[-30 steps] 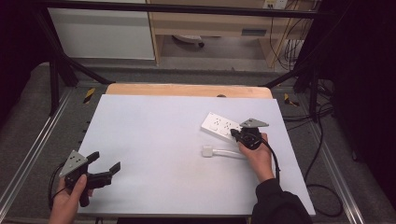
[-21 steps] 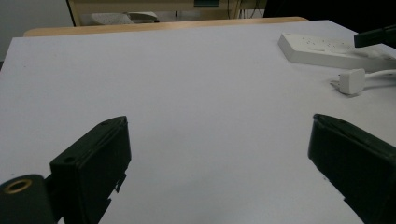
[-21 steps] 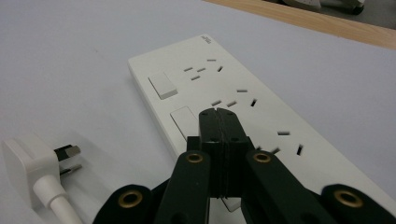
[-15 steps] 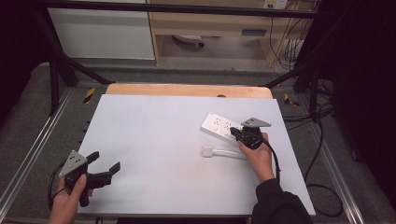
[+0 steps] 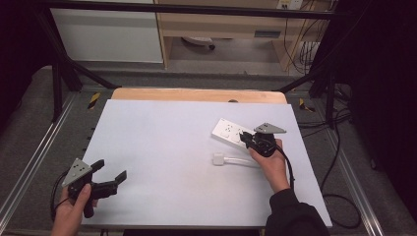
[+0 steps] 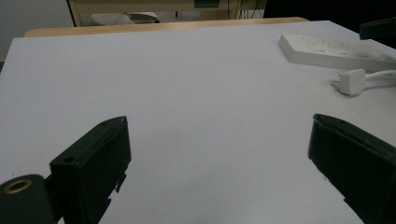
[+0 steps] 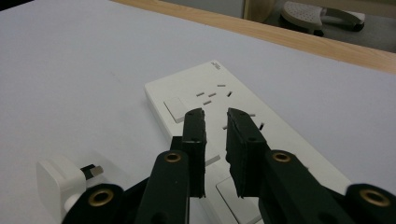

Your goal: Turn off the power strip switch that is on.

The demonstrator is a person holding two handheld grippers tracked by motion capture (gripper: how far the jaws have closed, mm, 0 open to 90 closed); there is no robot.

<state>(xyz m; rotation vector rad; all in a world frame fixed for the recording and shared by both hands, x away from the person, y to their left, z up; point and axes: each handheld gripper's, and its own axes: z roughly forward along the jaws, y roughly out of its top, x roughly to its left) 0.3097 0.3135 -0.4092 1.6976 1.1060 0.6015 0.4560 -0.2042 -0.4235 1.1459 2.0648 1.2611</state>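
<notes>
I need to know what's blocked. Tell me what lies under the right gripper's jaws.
Under the right gripper, whose jaws have just been opening with nothing between them, lies the white power strip: its socket slots show. The jaws cover part of its face. The white plug lies beside it.

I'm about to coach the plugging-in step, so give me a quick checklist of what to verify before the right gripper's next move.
1. Right gripper empty: ok, its jaws have just been opening, a narrow gap with nothing between them.
2. Power strip sockets unobstructed: ok, slots face up.
3. Plug within reach: ok, it lies on the table beside the strip, prongs showing.
4. Plug's cable free of snags: cannot tell.
5. Left gripper out of the way: ok, open, at the near left of the table.
</notes>
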